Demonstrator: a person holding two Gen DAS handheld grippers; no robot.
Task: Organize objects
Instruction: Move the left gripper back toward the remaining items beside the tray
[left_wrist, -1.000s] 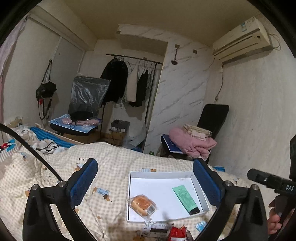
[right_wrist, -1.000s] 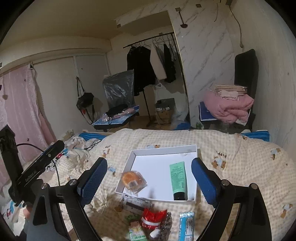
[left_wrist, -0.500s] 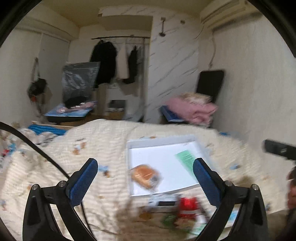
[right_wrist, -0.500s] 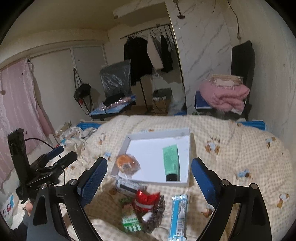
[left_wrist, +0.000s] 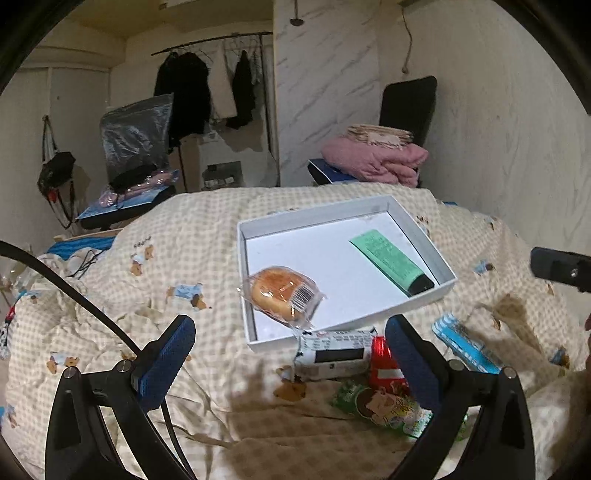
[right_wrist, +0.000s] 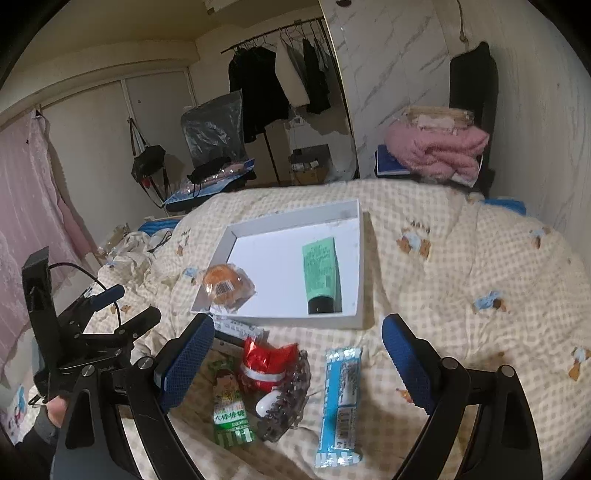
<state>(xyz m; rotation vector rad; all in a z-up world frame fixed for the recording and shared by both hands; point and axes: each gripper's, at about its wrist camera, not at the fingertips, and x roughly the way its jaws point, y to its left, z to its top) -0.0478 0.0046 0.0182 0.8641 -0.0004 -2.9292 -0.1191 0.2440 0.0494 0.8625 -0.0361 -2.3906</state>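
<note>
The loose pile lies on the checked bear-print quilt (right_wrist: 461, 280) just in front of the shallow white cardboard box lid (right_wrist: 360, 258), and the nearest candidate is the long light-blue foil snack bar (right_wrist: 340, 402), at about 6 o'clock from the box in the right wrist view; it looks light and fairly stiff but slick, so I would pinch it across its narrow middle, clear of the crimped ends. Beside it, at its 9 o'clock, the crinkled red foil snack packet (right_wrist: 267, 363) should crush easily, the clear plastic hair claw (right_wrist: 288, 398) touching it is rigid but brittle (best taken by its spine), and the green sachet with a cartoon face (right_wrist: 229, 402) is soft and flat; its white characters are too blurred for me to read with confidence. A white-and-black printed packet (left_wrist: 332, 356) sits against the box's near wall, its text illegible. Inside the box lie a mint-green squeeze tube with a black cap (right_wrist: 320, 271), small print unreadable, and a cellophane-wrapped round bun (right_wrist: 225, 282) showing a barcode, propped on the rim at 8 o'clock. The right gripper (right_wrist: 297, 354) and left gripper (left_wrist: 291, 354) hover with jaws spread wide, holding nothing.
</note>
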